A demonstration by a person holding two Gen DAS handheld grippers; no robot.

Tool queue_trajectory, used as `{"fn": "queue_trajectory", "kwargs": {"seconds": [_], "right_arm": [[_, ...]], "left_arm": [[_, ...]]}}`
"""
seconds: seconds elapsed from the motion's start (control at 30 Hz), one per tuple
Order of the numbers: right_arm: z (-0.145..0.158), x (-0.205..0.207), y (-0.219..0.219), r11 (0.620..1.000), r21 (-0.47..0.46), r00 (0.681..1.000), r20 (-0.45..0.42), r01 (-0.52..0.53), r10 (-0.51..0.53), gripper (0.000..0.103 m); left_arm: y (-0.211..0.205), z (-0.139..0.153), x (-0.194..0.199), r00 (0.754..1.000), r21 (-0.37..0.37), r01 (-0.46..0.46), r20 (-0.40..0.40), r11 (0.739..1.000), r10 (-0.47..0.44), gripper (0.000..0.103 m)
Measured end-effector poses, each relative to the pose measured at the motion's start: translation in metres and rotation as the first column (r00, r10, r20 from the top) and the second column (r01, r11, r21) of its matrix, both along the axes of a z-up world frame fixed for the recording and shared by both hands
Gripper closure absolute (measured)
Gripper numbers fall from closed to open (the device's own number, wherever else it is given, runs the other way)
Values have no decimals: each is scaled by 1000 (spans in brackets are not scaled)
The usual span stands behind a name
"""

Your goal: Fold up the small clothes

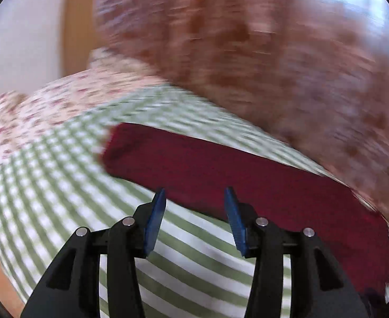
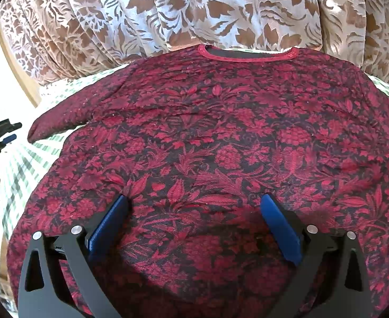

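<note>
Your right gripper [image 2: 194, 206] stands with its jaws spread wide and empty, low in the frame, right over the red floral top [image 2: 221, 137]. The top lies spread flat, filling most of the right wrist view, its red-trimmed neckline [image 2: 250, 54] at the upper centre and one sleeve [image 2: 70, 116] reaching toward the left edge. It rests on a green checked cloth [image 2: 22, 164], which shows at the left. A brown and white patterned curtain [image 2: 168, 8] hangs across the top of the frame.

Your left gripper [image 1: 194, 198] is also parted and holds nothing, at the bottom centre of a blurred left wrist view. Its blue fingertips [image 1: 158, 206] sit at the near edge of the red top, which runs from the centre to the lower right; whether they touch it is unclear.
</note>
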State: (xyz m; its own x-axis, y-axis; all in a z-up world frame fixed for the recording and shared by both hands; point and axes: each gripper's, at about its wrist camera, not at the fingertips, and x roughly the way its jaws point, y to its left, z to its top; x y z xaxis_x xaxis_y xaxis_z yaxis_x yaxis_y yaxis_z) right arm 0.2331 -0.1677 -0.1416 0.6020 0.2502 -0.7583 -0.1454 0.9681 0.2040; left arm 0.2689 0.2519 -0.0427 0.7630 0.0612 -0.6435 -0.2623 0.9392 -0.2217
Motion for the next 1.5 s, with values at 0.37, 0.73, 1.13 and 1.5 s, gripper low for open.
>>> {"fn": "queue_trajectory", "kwargs": {"seconds": [0.37,0.73,1.13,1.5], "right_arm": [[18,-39,-107,972,37,973,5,232,-232,5],[27,-106,-250,861,307,905,-2,405,-425,19],[-7,-130,-474,387,537,554,-191,750,-810,45],[59,-57,-446,598,305,632,-16,741,-775,93]], "left_arm": [[-189,-34,-83,916,-31,399,-39,917,-400,57],[-219,-63,-103,909,74,410,-118,909,-400,52],[-224,-67,-99,916,106,395,-116,913,-383,49],[-220,-67,-99,917,76,394,-104,916,-386,49]]}}
